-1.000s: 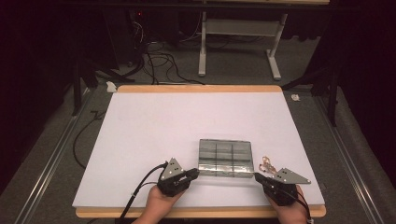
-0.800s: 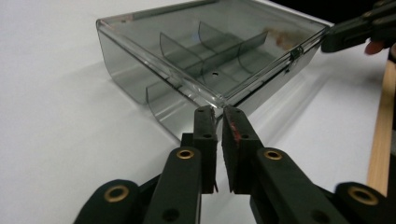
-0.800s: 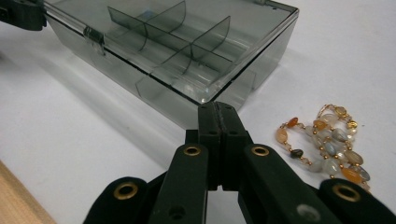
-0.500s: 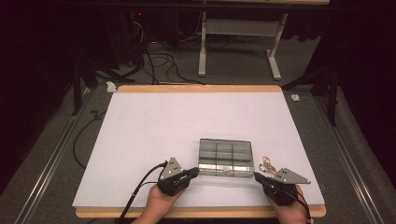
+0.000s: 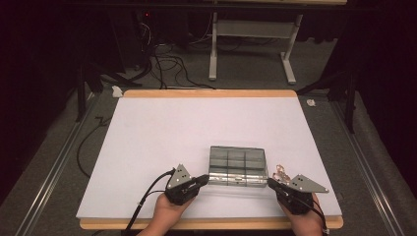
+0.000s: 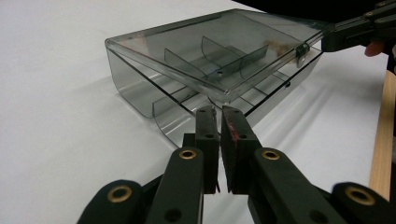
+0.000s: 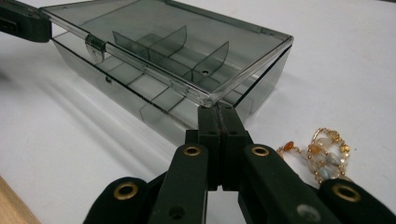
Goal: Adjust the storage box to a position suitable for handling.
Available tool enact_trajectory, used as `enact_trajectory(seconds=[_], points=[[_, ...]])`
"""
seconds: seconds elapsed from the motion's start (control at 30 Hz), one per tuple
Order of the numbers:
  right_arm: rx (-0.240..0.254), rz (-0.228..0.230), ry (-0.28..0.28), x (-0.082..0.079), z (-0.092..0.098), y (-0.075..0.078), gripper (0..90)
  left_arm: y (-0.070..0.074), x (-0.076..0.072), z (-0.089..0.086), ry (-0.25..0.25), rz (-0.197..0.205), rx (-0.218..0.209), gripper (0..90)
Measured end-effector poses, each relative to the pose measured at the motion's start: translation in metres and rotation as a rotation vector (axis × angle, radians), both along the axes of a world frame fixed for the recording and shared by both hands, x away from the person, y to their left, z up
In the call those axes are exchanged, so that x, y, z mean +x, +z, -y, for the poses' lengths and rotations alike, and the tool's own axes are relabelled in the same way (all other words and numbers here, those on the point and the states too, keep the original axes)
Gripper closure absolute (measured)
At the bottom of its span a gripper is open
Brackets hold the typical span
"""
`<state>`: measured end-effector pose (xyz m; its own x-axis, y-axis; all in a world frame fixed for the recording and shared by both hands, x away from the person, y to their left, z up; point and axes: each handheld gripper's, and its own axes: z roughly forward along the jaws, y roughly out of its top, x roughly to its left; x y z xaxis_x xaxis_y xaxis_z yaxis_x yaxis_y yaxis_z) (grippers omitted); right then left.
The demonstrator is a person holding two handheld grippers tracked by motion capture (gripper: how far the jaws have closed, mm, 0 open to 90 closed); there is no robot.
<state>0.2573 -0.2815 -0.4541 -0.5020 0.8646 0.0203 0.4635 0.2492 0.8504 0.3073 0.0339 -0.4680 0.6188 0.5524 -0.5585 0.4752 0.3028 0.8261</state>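
High view: smoky compartment box (image 5: pixel 237 165) lies on the white table (image 5: pixel 162 137) between both grippers. Left gripper view: left gripper (image 6: pixel 218 114), jaws nearly closed, empty, beneath the lid corner. Right gripper view: right gripper (image 7: pixel 218 113), jaws closed at the lid corner; beaded bracelet (image 7: pixel 322 149) just beside.

One clear divided box (image 5: pixel 237 165); one beaded bracelet (image 5: pixel 281 171); two grippers

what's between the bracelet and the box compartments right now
The lid. It sits slightly ajar over the box, covering the divided compartments. Both grippers, left and right, are at its front corners, jaws shut. The bracelet lies on the table beside the box; nothing else visible blocks it.
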Motion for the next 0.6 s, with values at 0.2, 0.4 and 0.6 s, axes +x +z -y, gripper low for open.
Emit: enact_trajectory(seconds=[0.2, 0.4, 0.6], points=[[0.01, 0.025, -0.002, 0.004, -0.001, 0.006, 90.0, 0.006, 0.007, 0.009, 0.073, -0.036, -0.116, 86.3], [0.018, 0.04, -0.005, 0.008, -0.004, 0.01, 90.0, 0.004, 0.016, 0.011, 0.042, -0.013, -0.07, 86.3], [0.04, 0.045, -0.012, 0.012, -0.003, 0.011, 90.0, 0.005, 0.022, 0.013, -0.008, 0.003, -0.016, 86.3]])
